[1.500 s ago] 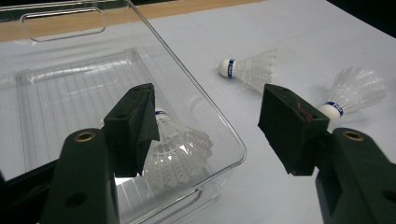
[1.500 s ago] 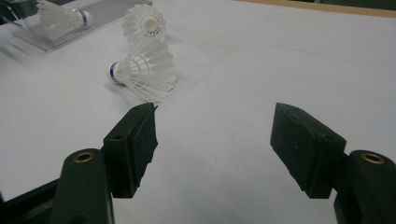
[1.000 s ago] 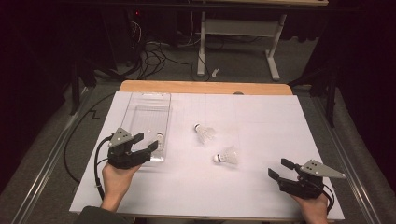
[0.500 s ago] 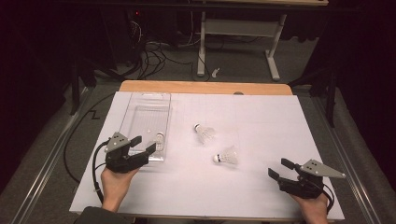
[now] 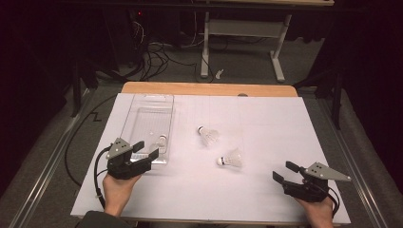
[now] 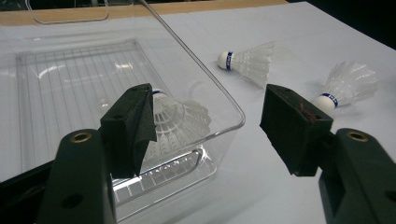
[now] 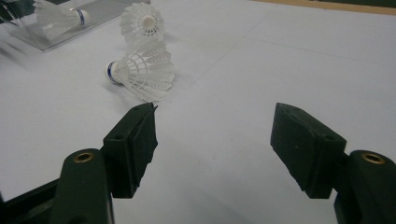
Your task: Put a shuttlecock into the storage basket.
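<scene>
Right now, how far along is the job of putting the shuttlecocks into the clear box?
One shuttlecock already lies in the clear box. Nothing is in hand: the left gripper and right gripper are both open. Two shuttlecocks are left on the white table.

- Left gripper (image 5: 146, 150): black body, two black jaws with blocky squared pads; grey three-cornered plate on top, small dark marks at its corners
- Black cable loops from left gripper's rear, along the hand (image 5: 117, 186) holding it
- Dark sleeve edge at left wrist, bottom of high view
- Left gripper view: dark green-black jaw arms, one brass-coloured ringed hole in each; matte black foam-like pads (image 6: 134, 126), right pad with a faint reddish scuff
- Right gripper (image 5: 285, 171): same black build, grey plate on top, black cable curling behind the hand (image 5: 317, 211)
- Right gripper view: same brass-ringed holes, wedge-shaped black pads (image 7: 135, 140)
</scene>
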Demonstrator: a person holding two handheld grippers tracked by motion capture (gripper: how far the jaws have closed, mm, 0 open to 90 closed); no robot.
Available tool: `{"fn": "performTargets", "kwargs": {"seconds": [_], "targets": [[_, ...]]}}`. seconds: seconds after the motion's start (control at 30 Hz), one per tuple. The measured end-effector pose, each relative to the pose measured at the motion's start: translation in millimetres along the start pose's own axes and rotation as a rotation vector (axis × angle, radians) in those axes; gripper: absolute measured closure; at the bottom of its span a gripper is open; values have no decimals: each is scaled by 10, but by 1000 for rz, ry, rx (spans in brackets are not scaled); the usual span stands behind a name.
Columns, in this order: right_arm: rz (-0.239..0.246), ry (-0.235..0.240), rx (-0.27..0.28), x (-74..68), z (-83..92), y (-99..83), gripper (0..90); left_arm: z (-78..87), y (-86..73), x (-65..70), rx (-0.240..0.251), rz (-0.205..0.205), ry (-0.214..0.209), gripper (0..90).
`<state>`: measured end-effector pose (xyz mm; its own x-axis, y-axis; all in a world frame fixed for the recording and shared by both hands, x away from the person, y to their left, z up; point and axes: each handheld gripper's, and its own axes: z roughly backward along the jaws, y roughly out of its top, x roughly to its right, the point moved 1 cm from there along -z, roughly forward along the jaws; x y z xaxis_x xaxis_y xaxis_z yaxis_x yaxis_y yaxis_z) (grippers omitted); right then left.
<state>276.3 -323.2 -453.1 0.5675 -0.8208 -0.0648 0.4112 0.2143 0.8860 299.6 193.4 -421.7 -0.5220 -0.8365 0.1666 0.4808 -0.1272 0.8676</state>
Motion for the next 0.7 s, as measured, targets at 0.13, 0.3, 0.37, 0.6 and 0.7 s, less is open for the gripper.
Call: {"fn": "performTargets", "kwargs": {"seconds": [0.13,0.3,0.37,0.6,0.7], "targets": [[2,0,1,-3,10,-3,317,2,-2,30,1,-5,-9,353],[-4,0,5,8,10,-3,318,-11,-3,61,-7,-13,-23,350],[-1,1,1,5,6,-3,318,-22,1,75,-10,-15,-29,349],[-1,0,4,6,10,-4,318,-63,12,139,-24,-31,-44,349],[-2,0,1,8,11,-6,318,-82,17,161,-33,-43,-43,347]]}}
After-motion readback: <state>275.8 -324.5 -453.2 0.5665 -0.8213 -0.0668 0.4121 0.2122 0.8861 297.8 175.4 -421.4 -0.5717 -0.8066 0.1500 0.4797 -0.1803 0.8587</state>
